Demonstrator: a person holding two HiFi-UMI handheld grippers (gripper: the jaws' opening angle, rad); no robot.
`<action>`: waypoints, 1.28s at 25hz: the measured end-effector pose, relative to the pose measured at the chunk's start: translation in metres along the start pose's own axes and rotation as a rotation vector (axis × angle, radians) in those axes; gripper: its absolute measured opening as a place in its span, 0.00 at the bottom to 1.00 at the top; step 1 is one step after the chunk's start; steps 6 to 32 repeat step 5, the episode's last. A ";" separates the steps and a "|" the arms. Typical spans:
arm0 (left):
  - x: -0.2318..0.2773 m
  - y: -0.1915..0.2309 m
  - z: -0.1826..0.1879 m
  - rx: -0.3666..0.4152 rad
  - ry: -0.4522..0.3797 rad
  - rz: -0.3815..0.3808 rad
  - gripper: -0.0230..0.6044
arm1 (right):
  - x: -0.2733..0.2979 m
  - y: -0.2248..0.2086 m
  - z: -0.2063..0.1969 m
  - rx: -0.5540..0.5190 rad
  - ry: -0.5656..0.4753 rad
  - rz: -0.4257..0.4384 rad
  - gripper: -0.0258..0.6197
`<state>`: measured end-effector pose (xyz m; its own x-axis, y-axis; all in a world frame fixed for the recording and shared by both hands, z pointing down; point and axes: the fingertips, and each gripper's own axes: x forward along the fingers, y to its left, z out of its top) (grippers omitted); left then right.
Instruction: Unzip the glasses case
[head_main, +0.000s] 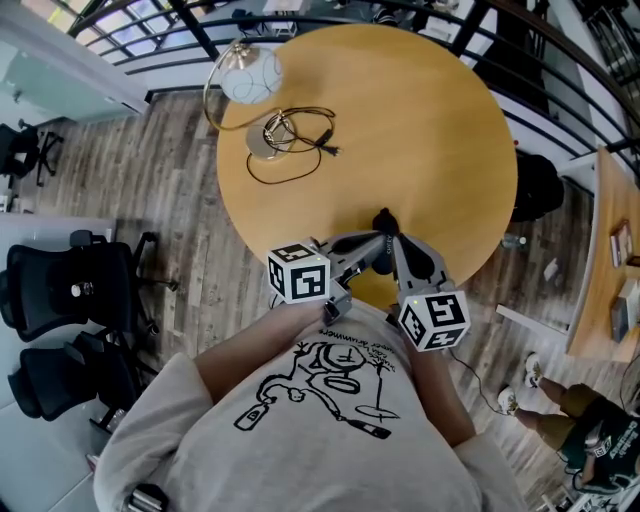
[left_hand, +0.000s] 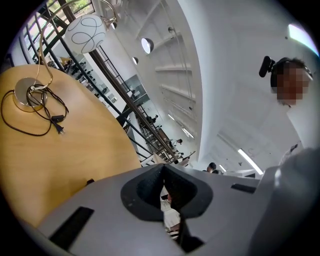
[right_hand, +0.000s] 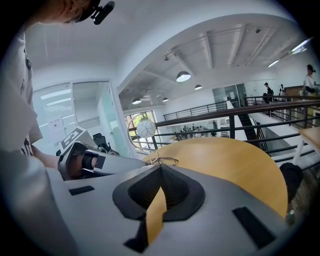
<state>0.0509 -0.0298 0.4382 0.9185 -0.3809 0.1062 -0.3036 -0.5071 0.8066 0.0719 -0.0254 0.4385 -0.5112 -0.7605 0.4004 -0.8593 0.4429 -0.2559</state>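
Jaws pressed together on left gripper (left_hand: 163, 172) and right gripper (right_hand: 160, 172), nothing between. No case seen in any view; only lamp (head_main: 250, 75) and cord (head_main: 327, 149) on desk (head_main: 430, 130). Likely trouble: bumping 2 close grippers together, or reaching blind with nothing to aim at.

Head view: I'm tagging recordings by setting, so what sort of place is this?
Probably an open-plan office or co-working space on an upper level: black office chairs stand near a round wooden table on plank flooring, with a black railing behind.
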 end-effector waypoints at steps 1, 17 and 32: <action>-0.001 0.000 -0.001 0.002 0.001 0.003 0.05 | 0.000 0.001 -0.001 0.000 0.000 0.000 0.07; -0.004 0.002 -0.004 0.011 0.006 0.014 0.05 | 0.000 0.003 -0.004 0.003 0.001 0.000 0.07; -0.004 0.002 -0.004 0.011 0.006 0.014 0.05 | 0.000 0.003 -0.004 0.003 0.001 0.000 0.07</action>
